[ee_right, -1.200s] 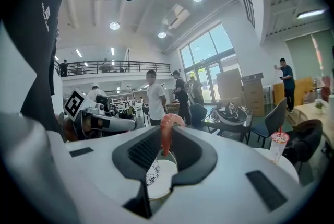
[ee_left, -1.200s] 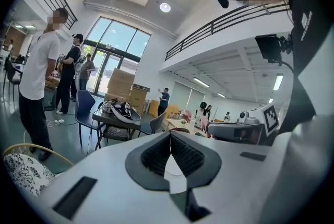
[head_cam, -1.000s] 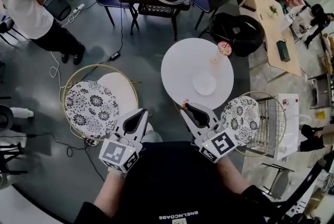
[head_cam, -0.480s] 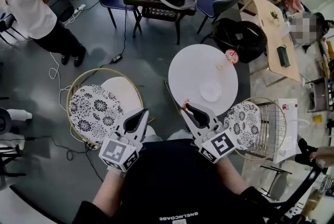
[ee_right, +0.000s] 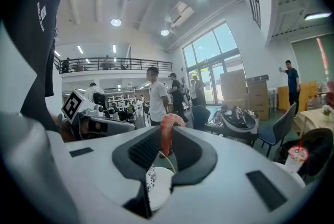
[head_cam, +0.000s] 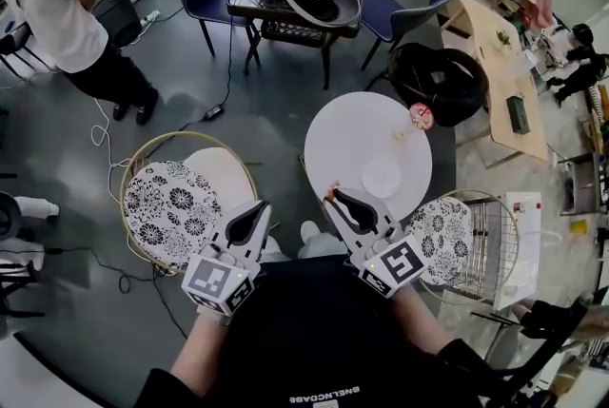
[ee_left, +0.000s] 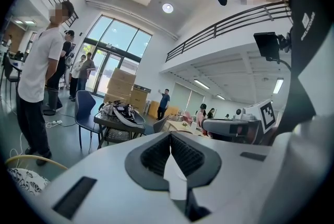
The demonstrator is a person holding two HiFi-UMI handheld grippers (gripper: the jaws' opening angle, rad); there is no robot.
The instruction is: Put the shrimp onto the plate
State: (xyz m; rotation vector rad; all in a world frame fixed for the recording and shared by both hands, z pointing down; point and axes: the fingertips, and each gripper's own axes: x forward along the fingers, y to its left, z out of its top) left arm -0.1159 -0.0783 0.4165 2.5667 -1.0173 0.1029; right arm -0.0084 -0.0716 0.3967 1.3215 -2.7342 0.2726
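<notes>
- Sticking up from the right gripper (ee_right: pixel 168 134) is the shrimp (ee_right: pixel 165 140). It is pink and curled, and the two jaws pinch it tight.
- Seen from the head view, the shrimp shows over the near left edge of the round white table (head_cam: pixel 357 121). It is not on the plate yet.
- The plate (head_cam: pixel 382 176) is clear and lies on the near part of that table, close to the tip of the right gripper.
- A cup with a pink lid (head_cam: pixel 421 117) stands at the far right edge of the table, well apart from the plate.
- The left gripper (head_cam: pixel 257 209) has its jaws pressed together. It is just beside a chair with a flower cushion (head_cam: pixel 169 204).
- Another flower cushion (head_cam: pixel 442 223) sits on a chair to the right of the right gripper.
- Since a second ago, the shrimp stays in the same jaws and the left jaws stay together. The table and plate now show nearer to the right gripper.
</notes>
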